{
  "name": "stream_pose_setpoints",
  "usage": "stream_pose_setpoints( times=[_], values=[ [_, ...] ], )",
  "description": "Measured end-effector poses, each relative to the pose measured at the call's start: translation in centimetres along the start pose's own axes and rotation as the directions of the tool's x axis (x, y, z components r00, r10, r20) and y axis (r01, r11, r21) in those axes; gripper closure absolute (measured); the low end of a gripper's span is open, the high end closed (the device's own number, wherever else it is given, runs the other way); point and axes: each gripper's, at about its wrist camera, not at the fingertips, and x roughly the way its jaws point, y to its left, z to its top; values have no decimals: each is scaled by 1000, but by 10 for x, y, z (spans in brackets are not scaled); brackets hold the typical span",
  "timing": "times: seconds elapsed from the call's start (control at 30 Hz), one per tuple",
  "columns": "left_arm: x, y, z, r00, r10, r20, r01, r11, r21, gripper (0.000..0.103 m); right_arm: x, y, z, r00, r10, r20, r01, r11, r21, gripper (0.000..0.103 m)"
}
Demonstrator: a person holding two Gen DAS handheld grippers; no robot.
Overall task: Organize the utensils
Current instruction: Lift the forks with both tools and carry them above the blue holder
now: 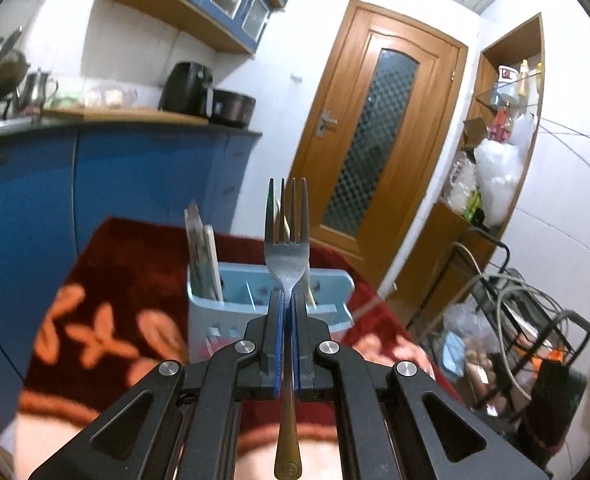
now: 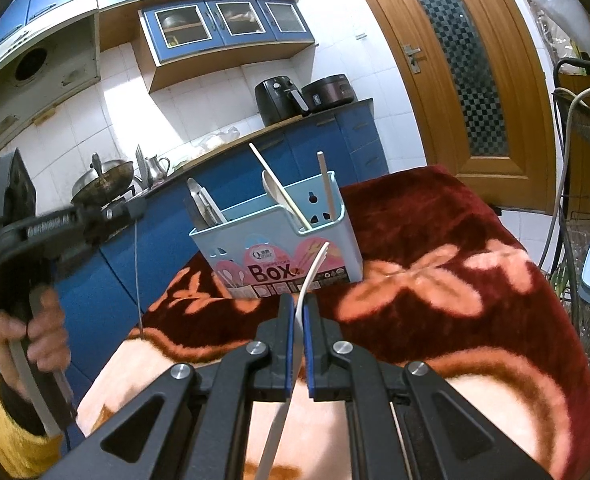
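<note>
In the left wrist view my left gripper [image 1: 287, 297] is shut on a metal fork [image 1: 286, 240]. The tines point up and away and the handle runs back toward the camera. Just behind it stands the light blue utensil box [image 1: 203, 320], its compartments holding flat utensils and chopsticks. The right wrist view shows my right gripper [image 2: 298, 301] shut on a thin white utensil [image 2: 315, 266], seen edge-on and curving toward the box [image 2: 279, 236]. At its left a hand holds the left gripper [image 2: 133, 209] raised, the fork [image 2: 137, 276] hanging thin below it.
The box stands on a table under a red blanket [image 2: 435, 248] with orange flowers. Blue cabinets [image 1: 127, 184] run along the left, a wooden door [image 1: 375, 140] is behind, and a wire rack [image 1: 535, 340] with cables crowds the right.
</note>
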Motion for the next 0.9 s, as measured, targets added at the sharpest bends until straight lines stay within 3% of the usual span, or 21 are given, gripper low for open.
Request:
stream_pose_setpoints(
  times=[0.47, 0.9],
  values=[
    [28, 3, 64, 988, 58, 146, -60, 998, 9, 100, 10, 2, 23, 999, -18, 31, 19, 999, -33, 97],
    [71, 18, 61, 966, 121, 228, -131, 991, 28, 100, 29, 5, 52, 998, -52, 42, 55, 995, -88, 97]
  ],
)
